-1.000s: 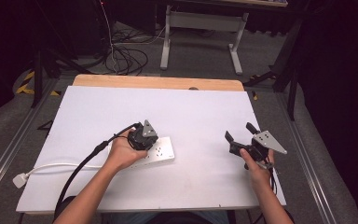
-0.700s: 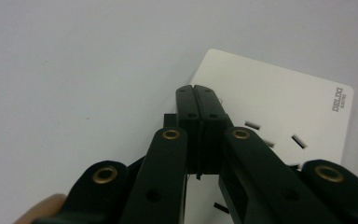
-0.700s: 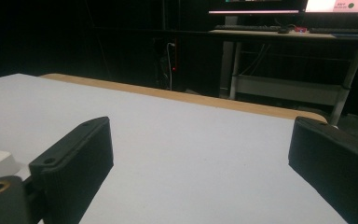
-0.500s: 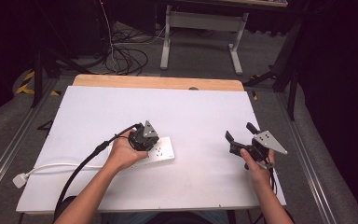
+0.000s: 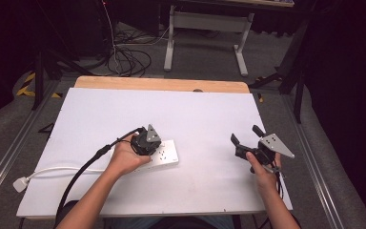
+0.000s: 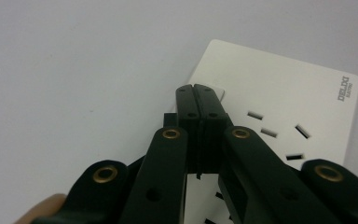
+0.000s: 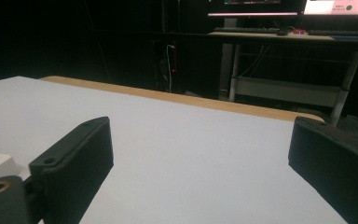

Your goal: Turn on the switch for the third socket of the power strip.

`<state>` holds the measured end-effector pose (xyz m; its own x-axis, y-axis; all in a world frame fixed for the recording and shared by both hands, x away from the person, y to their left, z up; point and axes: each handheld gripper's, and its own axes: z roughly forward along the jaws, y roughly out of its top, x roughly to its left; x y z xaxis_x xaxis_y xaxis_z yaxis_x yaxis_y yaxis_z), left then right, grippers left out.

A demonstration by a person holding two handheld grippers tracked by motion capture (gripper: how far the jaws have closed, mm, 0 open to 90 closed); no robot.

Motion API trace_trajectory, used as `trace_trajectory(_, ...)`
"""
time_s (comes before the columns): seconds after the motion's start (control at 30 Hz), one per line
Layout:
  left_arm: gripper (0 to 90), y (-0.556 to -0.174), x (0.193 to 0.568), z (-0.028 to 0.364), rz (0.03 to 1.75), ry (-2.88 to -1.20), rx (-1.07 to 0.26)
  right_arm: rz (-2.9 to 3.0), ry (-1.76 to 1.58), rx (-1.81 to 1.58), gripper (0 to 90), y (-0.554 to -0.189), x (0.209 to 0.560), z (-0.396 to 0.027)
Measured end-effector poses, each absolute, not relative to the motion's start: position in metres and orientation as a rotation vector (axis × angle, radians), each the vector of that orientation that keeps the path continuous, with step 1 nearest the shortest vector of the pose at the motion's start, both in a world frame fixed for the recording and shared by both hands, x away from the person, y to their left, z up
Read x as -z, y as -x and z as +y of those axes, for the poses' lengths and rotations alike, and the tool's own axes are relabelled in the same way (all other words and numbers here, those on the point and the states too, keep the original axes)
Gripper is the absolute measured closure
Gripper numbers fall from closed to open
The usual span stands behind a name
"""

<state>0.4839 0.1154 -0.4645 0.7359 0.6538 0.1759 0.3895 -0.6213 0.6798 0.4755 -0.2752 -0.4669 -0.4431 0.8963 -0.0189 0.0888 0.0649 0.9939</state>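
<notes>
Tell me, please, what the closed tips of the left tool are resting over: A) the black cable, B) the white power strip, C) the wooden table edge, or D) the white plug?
B: in the left gripper view the left tool, its jaws pressed together, points down at the white power strip beside its socket slots, and the high view shows that hand over the same strip on the white table.

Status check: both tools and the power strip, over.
Left tool shut, tips on the power strip switch. Right tool open, empty, off to the side. Nothing in the way.
</notes>
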Motion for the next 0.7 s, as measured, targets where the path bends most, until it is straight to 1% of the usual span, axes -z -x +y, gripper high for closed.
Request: trace_trajectory(0.7, 90.0, -0.4841, 0.4648, 0.1153, 0.783, -2.303, -0.546, 1.638, -1.001, -1.446, 7.1, -0.4727, 0.4664, -0.2759)
